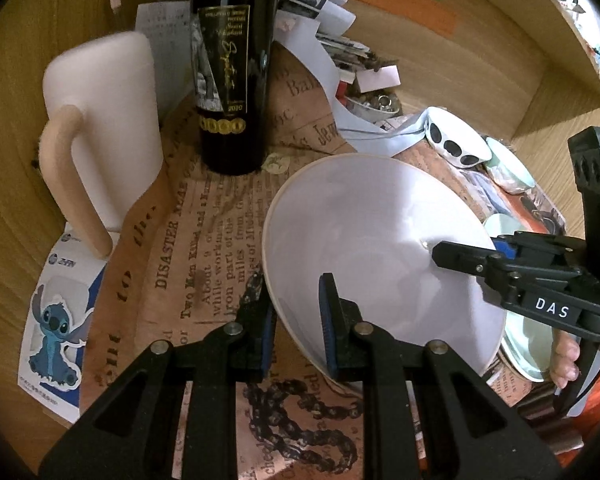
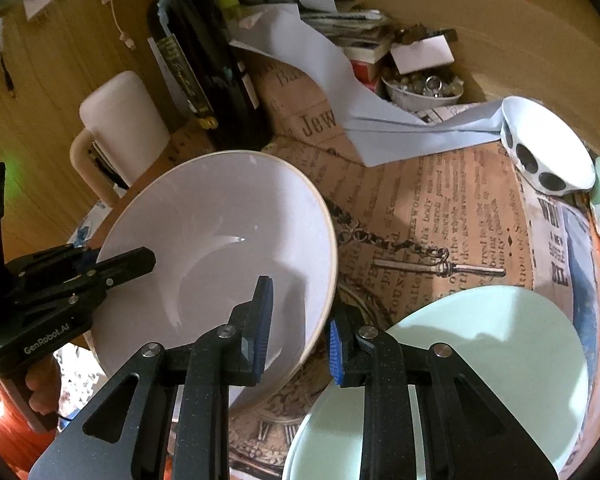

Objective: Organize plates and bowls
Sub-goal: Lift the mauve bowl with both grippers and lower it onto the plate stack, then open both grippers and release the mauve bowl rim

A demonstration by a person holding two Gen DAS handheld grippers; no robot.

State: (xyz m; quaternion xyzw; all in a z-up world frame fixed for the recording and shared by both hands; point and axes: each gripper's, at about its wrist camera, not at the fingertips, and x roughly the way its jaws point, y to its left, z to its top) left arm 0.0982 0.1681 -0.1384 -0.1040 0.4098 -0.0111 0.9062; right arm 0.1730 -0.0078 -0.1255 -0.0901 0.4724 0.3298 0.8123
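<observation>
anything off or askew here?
The big white bowl sits tilted, rim straddled by both the left gripper and right gripper, neither shut. Past it, a polka-dot bowl also lies tipped on its side. No spills or breakage visible.

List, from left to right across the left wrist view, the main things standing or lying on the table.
Stitch card → white pitcher → wine bottle → big white bowl → spotted bowl

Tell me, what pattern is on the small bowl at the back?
White small bowl with large black dots, clearest in the right wrist view.
</observation>
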